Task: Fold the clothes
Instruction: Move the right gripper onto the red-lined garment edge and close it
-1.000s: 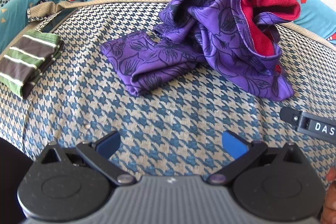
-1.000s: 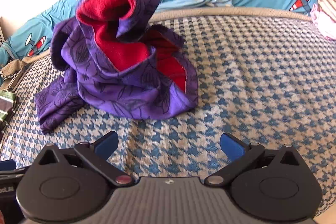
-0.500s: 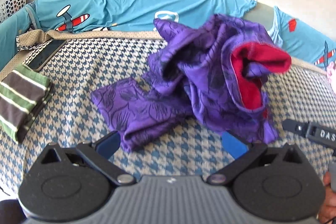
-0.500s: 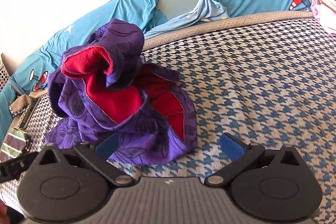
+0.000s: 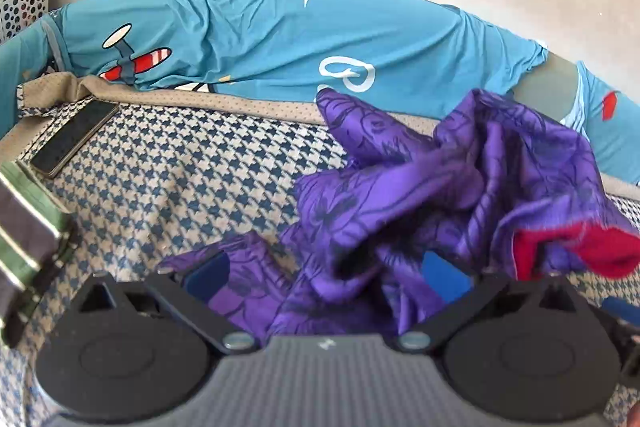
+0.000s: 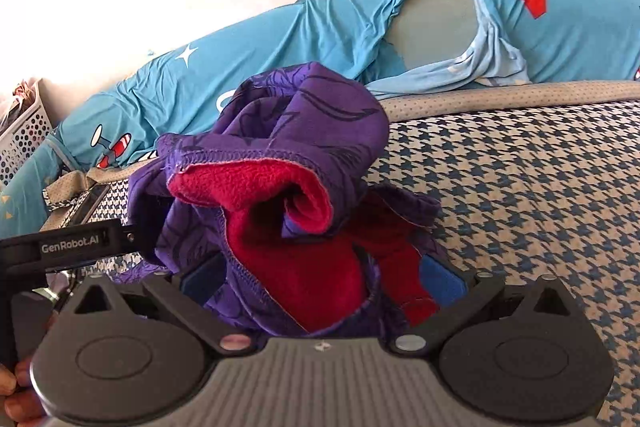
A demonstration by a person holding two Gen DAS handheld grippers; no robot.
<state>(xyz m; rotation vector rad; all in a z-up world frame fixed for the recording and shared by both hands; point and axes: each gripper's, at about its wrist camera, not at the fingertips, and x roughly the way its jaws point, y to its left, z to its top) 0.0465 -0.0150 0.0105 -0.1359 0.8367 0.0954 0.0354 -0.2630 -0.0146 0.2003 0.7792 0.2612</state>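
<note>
Houndstooth bed (image 5: 192, 179), purple garment (image 5: 400, 211) between left gripper (image 5: 326, 273) fingers

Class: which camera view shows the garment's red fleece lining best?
The right wrist view: the red fleece lining faces the camera, rolled open mid-frame. The left wrist view shows only a small red edge at the purple garment's right side.
</note>
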